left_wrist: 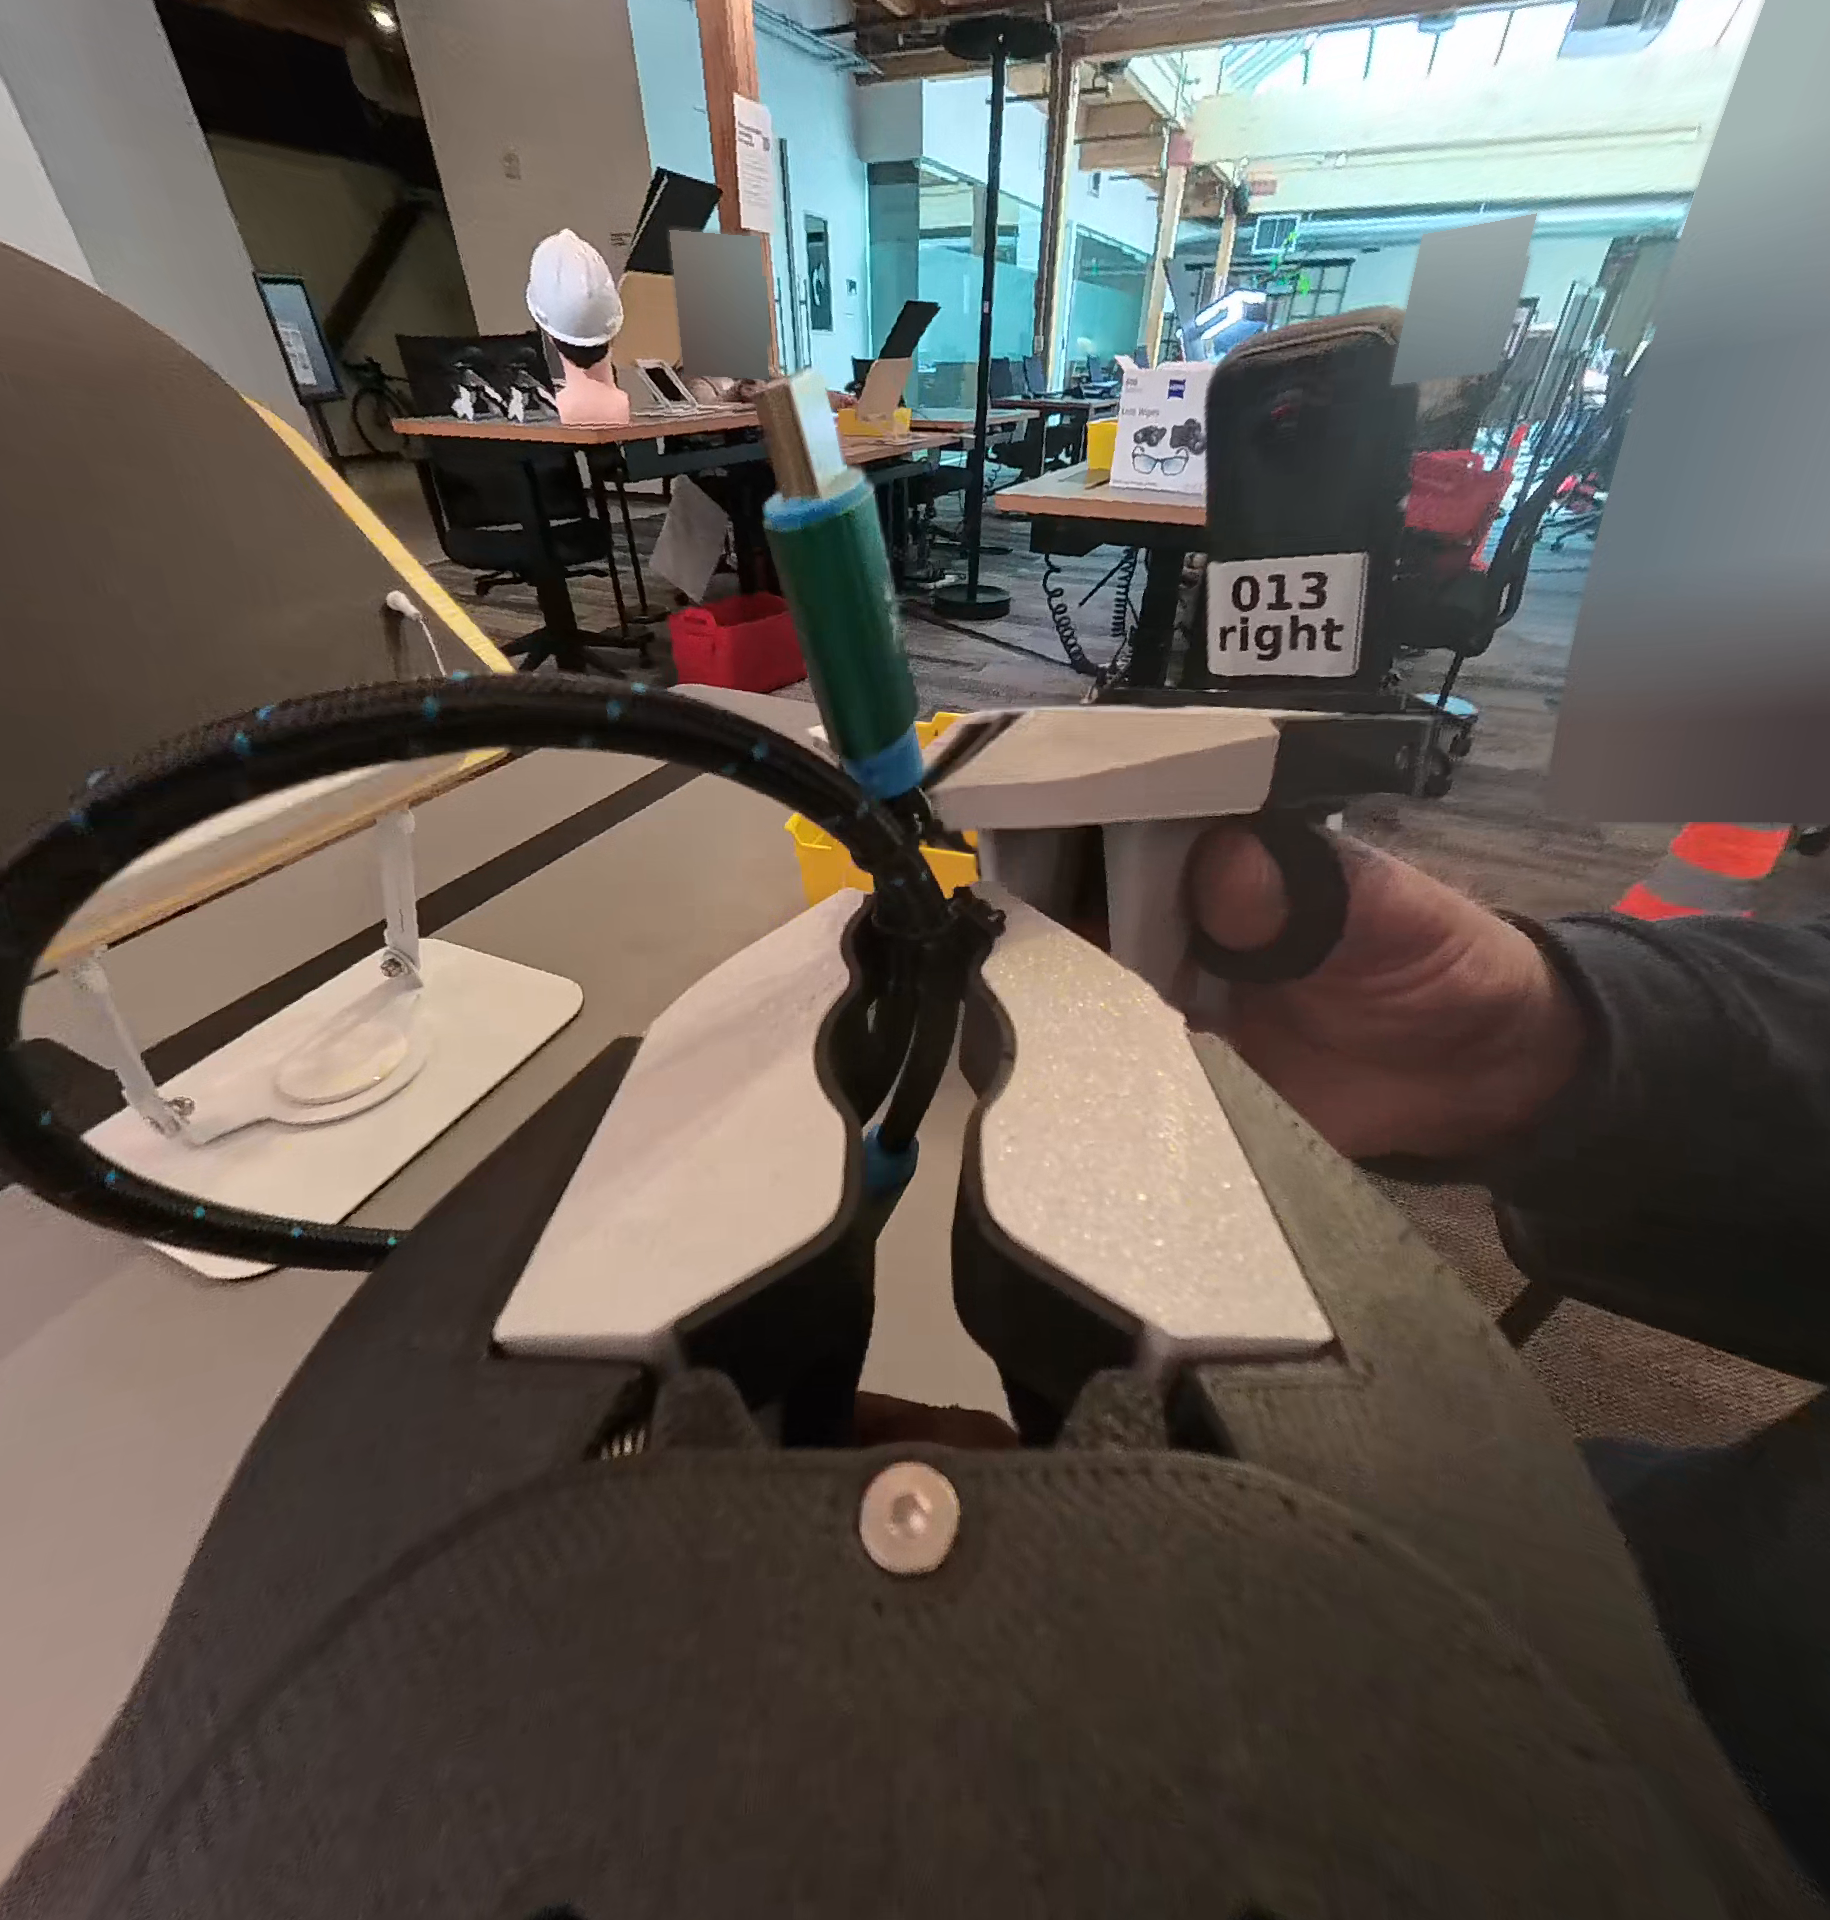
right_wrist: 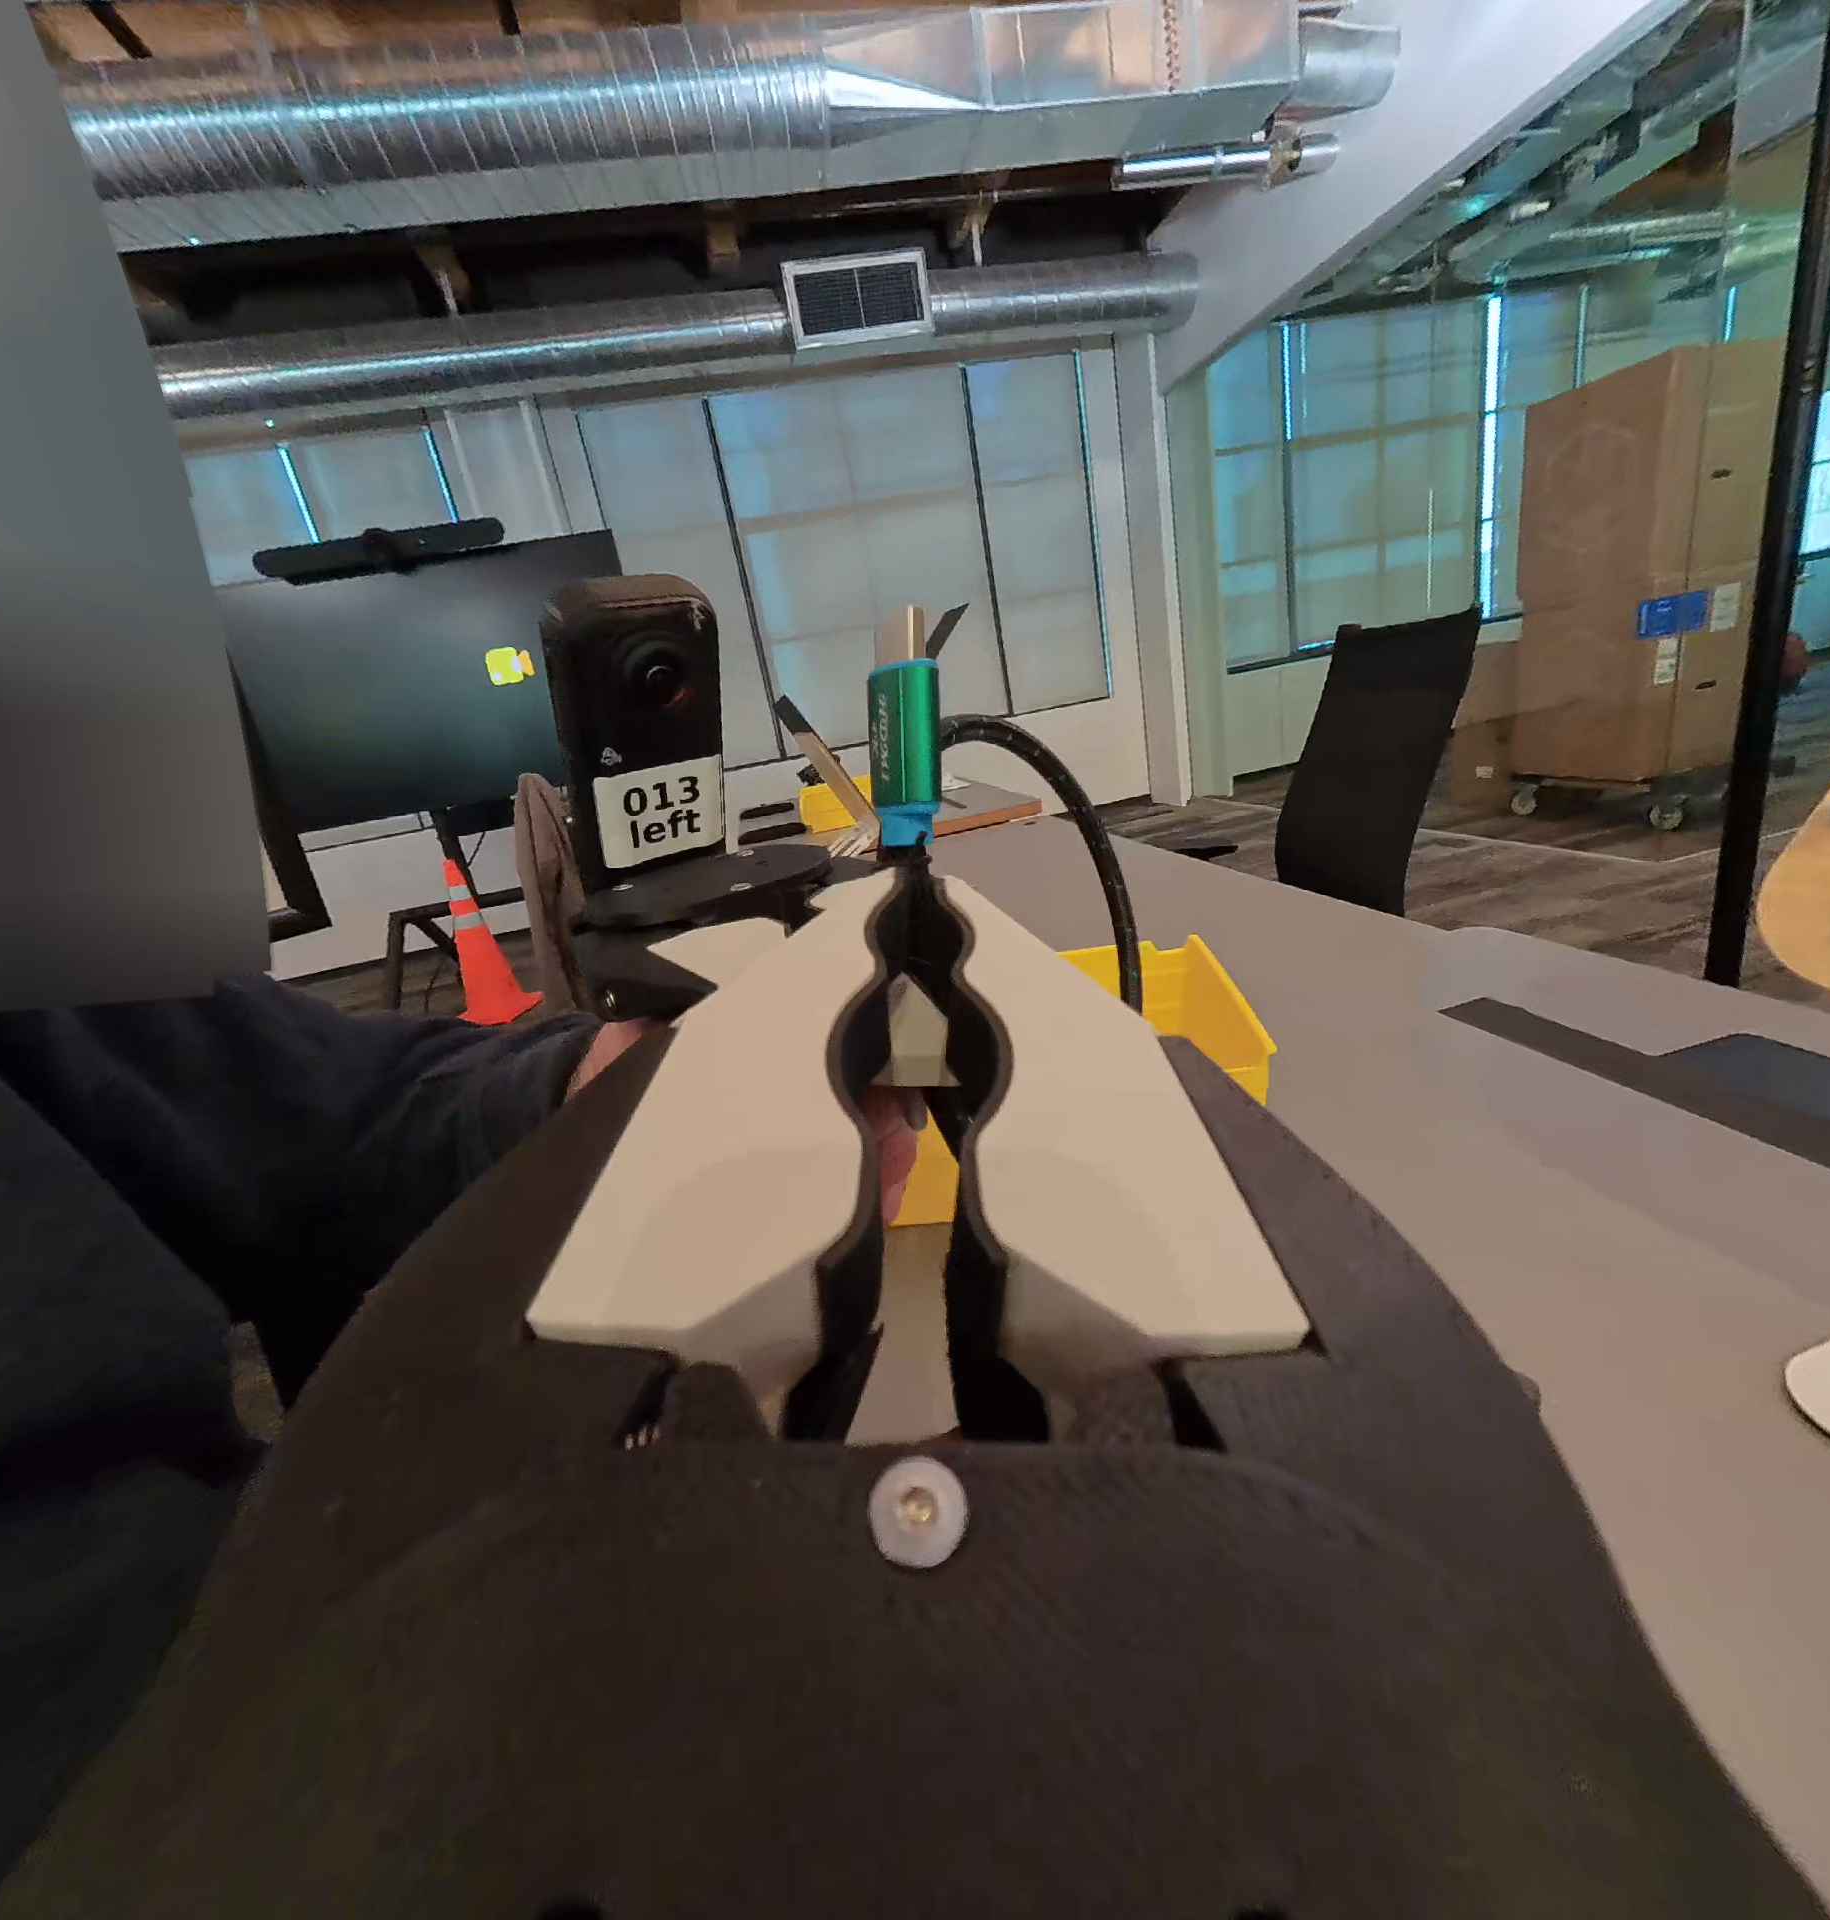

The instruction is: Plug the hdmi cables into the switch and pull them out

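Note:
My left gripper (left_wrist: 916, 935) is shut on a bundled black braided HDMI cable (left_wrist: 267, 727), held up over the grey table (right_wrist: 1410, 1143). The cable's green plug (left_wrist: 843, 613) with blue collars stands upright just above the fingertips, metal end up. The cable loops out to the left and back. My right gripper (right_wrist: 909, 883) comes in from the side and is shut, with a thin black tie pinched at its tips just under the plug's (right_wrist: 903, 743) lower blue collar. It also shows in the left wrist view (left_wrist: 932, 774). No switch is in view.
A yellow bin (right_wrist: 1202, 997) sits on the table below the grippers. A white stand (left_wrist: 371, 1039) with a tilted board is at the left. A person's hand (left_wrist: 1358, 997) holds the right gripper. Office desks and chairs lie beyond. The grippers are tip to tip, or close to it.

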Motion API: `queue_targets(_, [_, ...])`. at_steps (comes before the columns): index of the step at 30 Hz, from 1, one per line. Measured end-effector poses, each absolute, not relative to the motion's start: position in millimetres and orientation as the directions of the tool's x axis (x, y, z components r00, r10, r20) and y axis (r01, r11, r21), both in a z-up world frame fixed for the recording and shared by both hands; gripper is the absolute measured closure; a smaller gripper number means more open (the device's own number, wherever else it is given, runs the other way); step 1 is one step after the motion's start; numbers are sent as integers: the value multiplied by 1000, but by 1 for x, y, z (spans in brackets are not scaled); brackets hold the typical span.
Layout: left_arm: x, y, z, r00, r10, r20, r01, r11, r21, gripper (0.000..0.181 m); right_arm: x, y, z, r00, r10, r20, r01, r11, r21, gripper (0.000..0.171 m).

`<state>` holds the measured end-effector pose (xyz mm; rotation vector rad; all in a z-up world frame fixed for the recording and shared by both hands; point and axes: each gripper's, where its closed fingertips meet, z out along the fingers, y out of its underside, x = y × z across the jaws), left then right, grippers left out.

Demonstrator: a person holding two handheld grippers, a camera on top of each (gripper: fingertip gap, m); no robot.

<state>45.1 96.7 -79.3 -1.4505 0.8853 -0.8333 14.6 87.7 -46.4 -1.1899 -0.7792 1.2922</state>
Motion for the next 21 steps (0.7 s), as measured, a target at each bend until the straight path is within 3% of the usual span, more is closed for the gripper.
queue_targets(3, [46,97,-81,463,-886,-20,-75,-16,-997,170,13,87,-44,164,968,-190,-301,-135,-944,163])
queue_targets(16, [47,96,-81,464,-886,20,-75,-62,-995,170,14,81,-42,261,965,-14,-177,34,-984,171])
queue_targets(19, [47,95,-79,457,-889,36,-71,-77,-995,170,11,76,-43,293,948,123,-76,151,-986,171])
queue_targets(21, [45,97,-77,460,-884,77,-47,-111,-993,171,5,68,-49,312,897,313,76,304,-949,171])
